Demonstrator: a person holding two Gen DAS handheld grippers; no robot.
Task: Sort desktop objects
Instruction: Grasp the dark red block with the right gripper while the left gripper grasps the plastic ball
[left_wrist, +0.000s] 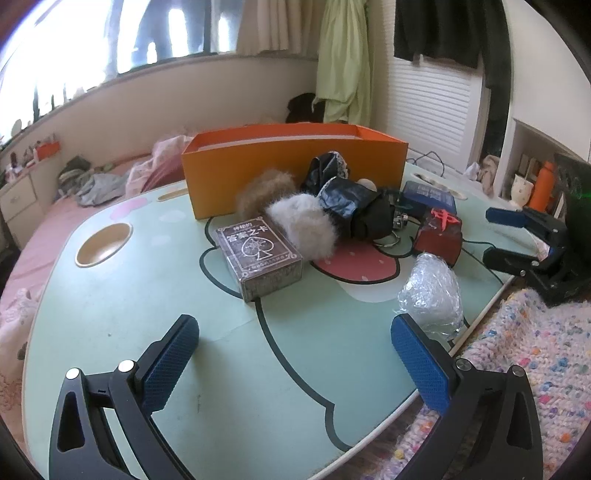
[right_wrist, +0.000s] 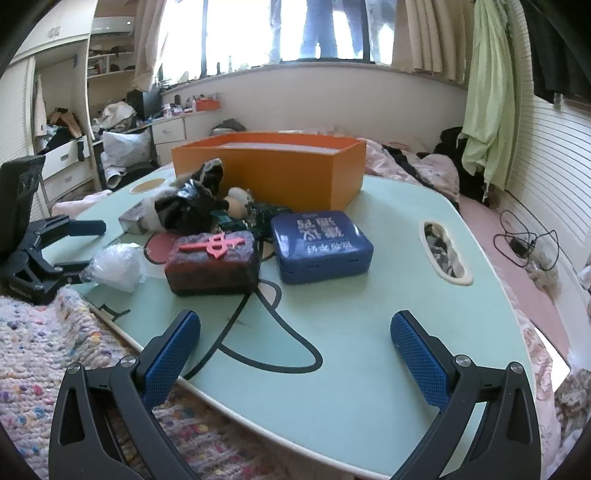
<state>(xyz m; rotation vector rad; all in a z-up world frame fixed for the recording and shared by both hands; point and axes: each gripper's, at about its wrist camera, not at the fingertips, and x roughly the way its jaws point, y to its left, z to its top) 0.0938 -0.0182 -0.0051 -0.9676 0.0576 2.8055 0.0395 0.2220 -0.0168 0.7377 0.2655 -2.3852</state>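
Both grippers, left gripper (left_wrist: 295, 365) and right gripper (right_wrist: 295, 363), hover spread wide and empty over the table (left_wrist: 147, 314), card box (left_wrist: 260, 258) just ahead.

window (right_wrist: 295, 29): wide, bright daylight | curtain (right_wrist: 487, 92): pale green, hanging right | bed (right_wrist: 517, 266): pink sheet | drawers (right_wrist: 62, 166): white, cluttered, left | shelves (right_wrist: 110, 55): open, above

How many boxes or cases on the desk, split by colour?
Orange: 1, the open orange cardboard box
Blue: 1, the shut blue hard case
Red: 1, the dark red block-shaped box with a raised pink character
Brown: 1, the brown playing-card box with a spade
Total: 4
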